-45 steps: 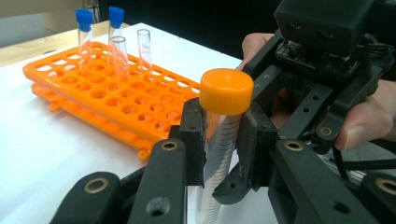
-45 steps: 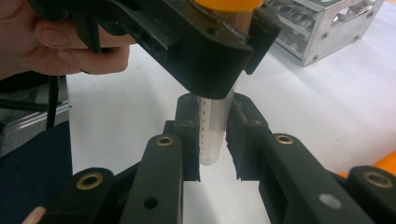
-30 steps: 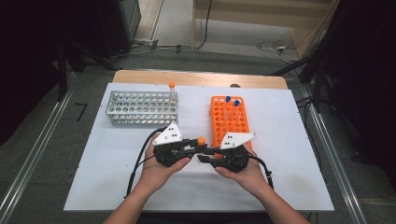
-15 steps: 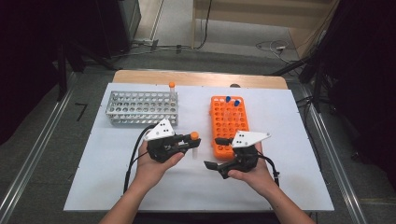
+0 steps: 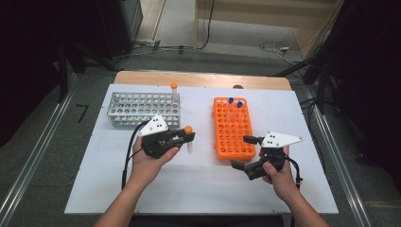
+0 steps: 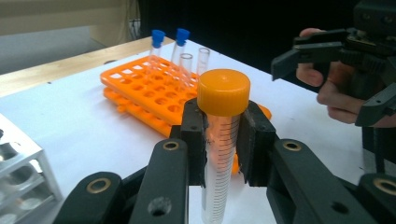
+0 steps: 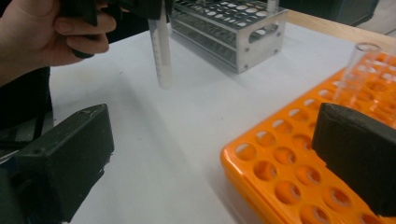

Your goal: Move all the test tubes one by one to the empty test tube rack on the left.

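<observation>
Clear plastic graduated tube w/ orange screw cap (image 6: 219, 140) sits upright betw. the pads of our left gripper (image 5: 184, 138), clamped just under the cap; jaws nearly shut, both pads pressing on the tube wall. In the high view the same tube (image 5: 189, 140) hangs over the white tabletop (image 5: 198, 184), just left of the orange plastic rack (image 5: 232, 130), near that rack's mid-length, not touching it. From the right gripper view the tube's lower part (image 7: 159, 51) is seen w/ its bottom tip at or just above the tabletop; we can't tell if it touches.

Our right gripper (image 5: 243, 152) is at the orange rack's near right corner, jaws have just been opening & now stand wide apart, nothing betw. them. One black pad (image 7: 70, 158) is over bare tabletop left of the rack, the other overlaps the rack's near holes in that view.

On the orange rack's far end: two clear tubes w/ blue caps (image 5: 235, 102) stand upright in holes; two uncapped clear tubes (image 6: 194, 63) stand just nearer than those, per the left gripper view. Rest of the holes near us look empty.

Grey metal rack (image 5: 144, 108) lies well left of the orange rack, beyond our left gripper; one orange-capped tube (image 5: 174, 94) stands upright at its right end, the end closest to the orange rack.
</observation>
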Tool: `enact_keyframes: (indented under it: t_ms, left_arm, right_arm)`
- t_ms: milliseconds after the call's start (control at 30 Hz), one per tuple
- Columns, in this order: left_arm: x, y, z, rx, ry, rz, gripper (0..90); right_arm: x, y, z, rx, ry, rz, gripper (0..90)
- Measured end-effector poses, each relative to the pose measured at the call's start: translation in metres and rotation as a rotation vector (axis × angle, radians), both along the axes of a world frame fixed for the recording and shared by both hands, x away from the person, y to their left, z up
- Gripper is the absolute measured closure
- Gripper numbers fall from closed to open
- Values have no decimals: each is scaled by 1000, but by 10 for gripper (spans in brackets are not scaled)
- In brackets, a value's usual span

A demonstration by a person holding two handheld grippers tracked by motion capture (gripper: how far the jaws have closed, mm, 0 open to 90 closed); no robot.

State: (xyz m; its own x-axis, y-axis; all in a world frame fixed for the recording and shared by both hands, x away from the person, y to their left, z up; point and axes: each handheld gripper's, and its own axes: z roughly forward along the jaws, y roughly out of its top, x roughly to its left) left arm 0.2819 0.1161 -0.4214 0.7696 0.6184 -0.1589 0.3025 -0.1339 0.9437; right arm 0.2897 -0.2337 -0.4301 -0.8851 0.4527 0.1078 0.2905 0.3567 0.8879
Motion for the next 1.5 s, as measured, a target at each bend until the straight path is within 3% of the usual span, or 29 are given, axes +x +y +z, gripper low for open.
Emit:
enact_keyframes:
  t_ms: [367,733,833,1133,1500]
  left_arm:
    - [18,20,12,15,-33,90,749]
    - [48,44,16,21,-47,211,749]
    - [57,48,17,34,-47,232,749]
    - [83,56,27,24,-49,293,749]
    - [115,66,33,-2,-38,355,748]
  right_arm:
    - [-3,-40,-7,-19,9,-87,0]
    - [-5,-73,-16,-27,21,-155,0]
    - [-1,-77,-18,-21,26,-161,0]
    - [3,-80,-25,-15,52,-168,0]
    - [3,-80,-26,-18,48,-158,0]
